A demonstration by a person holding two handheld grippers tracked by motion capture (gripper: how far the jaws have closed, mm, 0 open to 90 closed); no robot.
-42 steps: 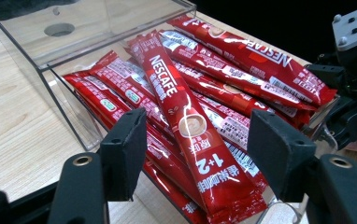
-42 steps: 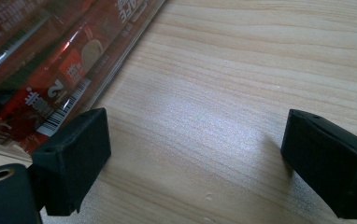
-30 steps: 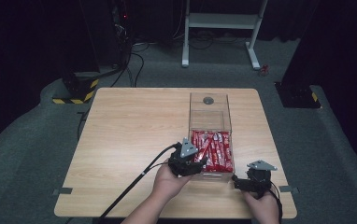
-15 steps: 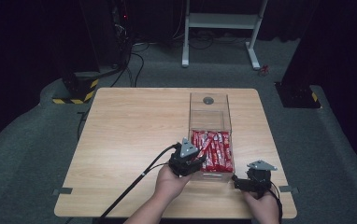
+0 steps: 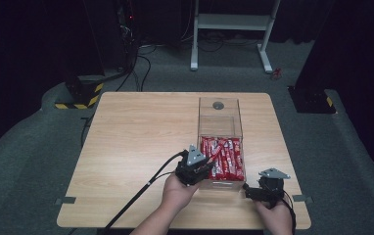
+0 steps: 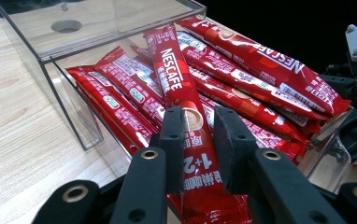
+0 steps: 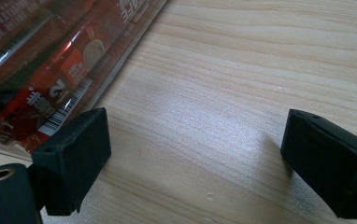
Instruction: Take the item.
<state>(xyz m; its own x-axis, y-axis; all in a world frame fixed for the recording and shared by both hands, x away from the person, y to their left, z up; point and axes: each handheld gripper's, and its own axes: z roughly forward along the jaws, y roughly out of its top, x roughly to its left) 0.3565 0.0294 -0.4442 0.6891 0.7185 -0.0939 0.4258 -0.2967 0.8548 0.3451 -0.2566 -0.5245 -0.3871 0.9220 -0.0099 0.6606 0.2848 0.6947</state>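
A clear acrylic box (image 5: 220, 128) stands on the right half of the table, its near end full of red Nescafe sachets (image 5: 228, 159). At the box's near left corner, my left gripper (image 5: 205, 165) is shut on one sachet (image 6: 176, 79). That sachet sticks up between the pads (image 6: 174, 140), above the pile (image 6: 256, 79). My right gripper (image 5: 265, 190) rests low over the bare wood to the right of the box front. It is wide open with nothing between its fingertips (image 7: 74, 149), and the box wall (image 7: 120, 60) runs past its left one.
The far half of the box (image 5: 218, 105) holds no sachets and has a round hole in its lid. A black cable (image 5: 141, 188) trails from the left gripper across the wooden table (image 5: 136, 142) to its near edge. A white stand (image 5: 234, 22) is on the floor beyond.
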